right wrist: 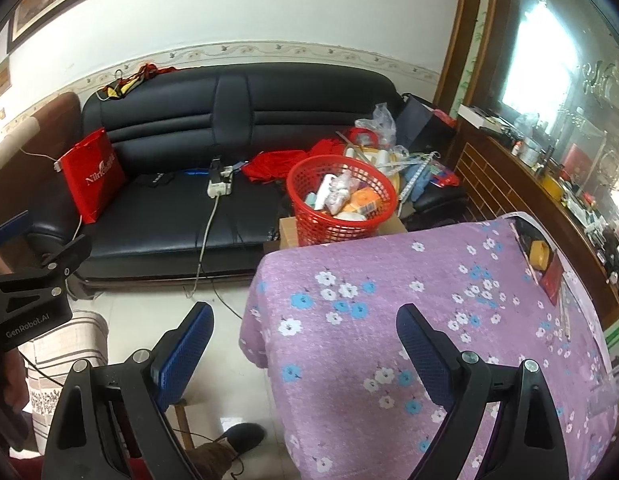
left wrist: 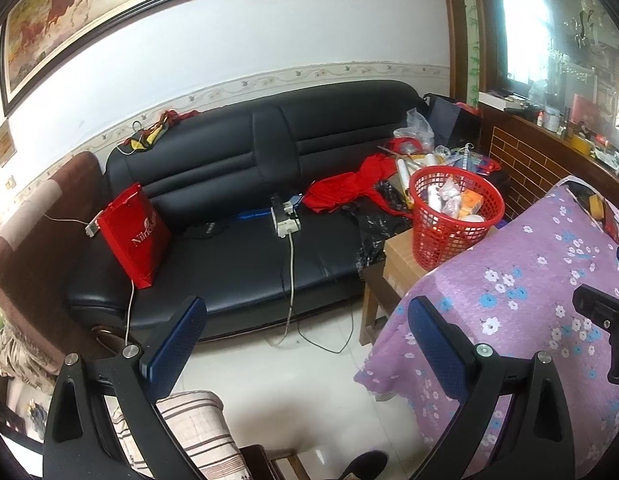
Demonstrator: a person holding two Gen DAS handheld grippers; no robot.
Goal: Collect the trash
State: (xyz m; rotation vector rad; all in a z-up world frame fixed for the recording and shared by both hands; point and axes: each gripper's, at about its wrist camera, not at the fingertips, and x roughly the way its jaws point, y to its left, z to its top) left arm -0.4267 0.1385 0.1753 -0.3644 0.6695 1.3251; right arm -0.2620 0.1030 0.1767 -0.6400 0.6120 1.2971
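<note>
A red mesh basket (left wrist: 455,216) (right wrist: 343,200) full of wrappers, packets and tissues stands on a cardboard box beyond the far edge of the table. The table wears a purple flowered cloth (left wrist: 521,312) (right wrist: 409,320). My left gripper (left wrist: 305,332) is open and empty, held over the floor left of the table's corner. Over the table's near left edge my right gripper (right wrist: 305,340) is open and empty too. The left gripper's body (right wrist: 33,280) shows at the left of the right wrist view.
A black leather sofa (left wrist: 229,200) runs along the wall with a red paper bag (left wrist: 135,236), a power strip (left wrist: 283,216), red cloth (left wrist: 349,184) and a heap of bags. Books and small items (right wrist: 545,264) lie at the table's far right. A wooden counter (right wrist: 529,192) stands right. White tiled floor (left wrist: 293,400) lies below.
</note>
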